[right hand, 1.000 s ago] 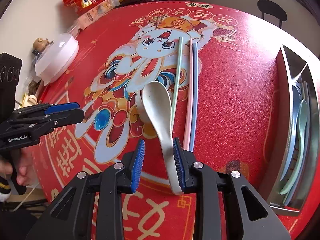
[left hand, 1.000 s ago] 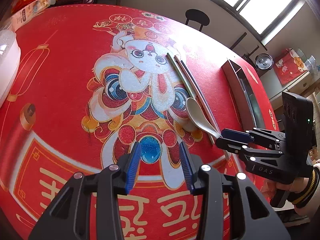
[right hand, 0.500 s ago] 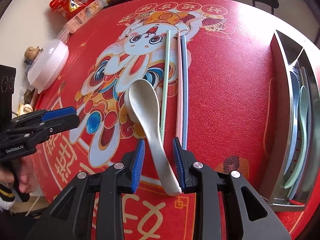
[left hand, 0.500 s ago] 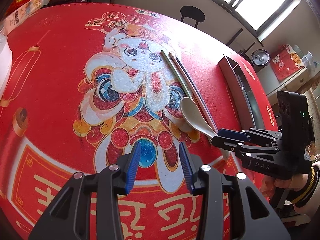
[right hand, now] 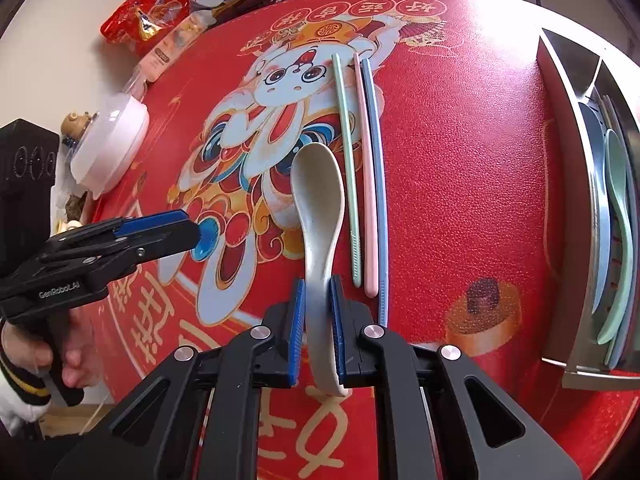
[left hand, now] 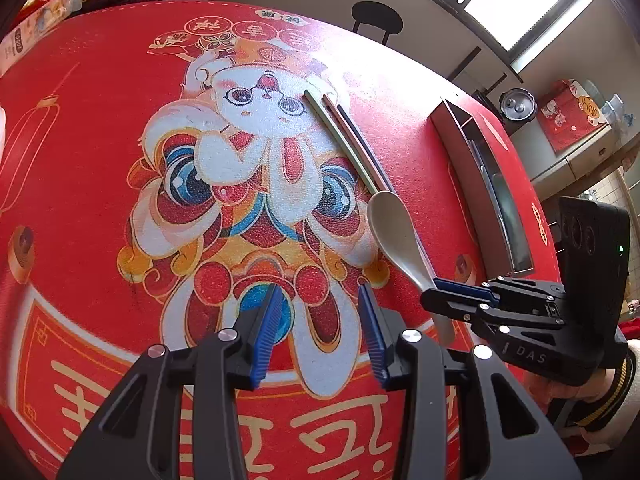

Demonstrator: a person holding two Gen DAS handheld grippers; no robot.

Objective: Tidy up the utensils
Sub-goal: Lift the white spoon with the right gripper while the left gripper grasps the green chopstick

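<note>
Spoons point(right hand: 618, 216) already lie in the tray point(right hand: 560, 184); beside it, three chopsticks point(right hand: 370, 184) wait. Right gripper point(right hand: 317, 312) jaws are closing on the white spoon point(right hand: 318, 200); left gripper point(left hand: 320, 328) half-open, empty.

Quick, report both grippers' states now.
Left gripper: open, empty, above the mat.
Right gripper: jaws closing on the white spoon handle, pads pressing it.

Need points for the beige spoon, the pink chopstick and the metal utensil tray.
beige spoon point(right hand: 318, 184): right wrist view, middle of its bowl.
pink chopstick point(right hand: 367, 168): right wrist view, mid-length of the stick.
metal utensil tray point(right hand: 560, 168): right wrist view, its near side wall.
</note>
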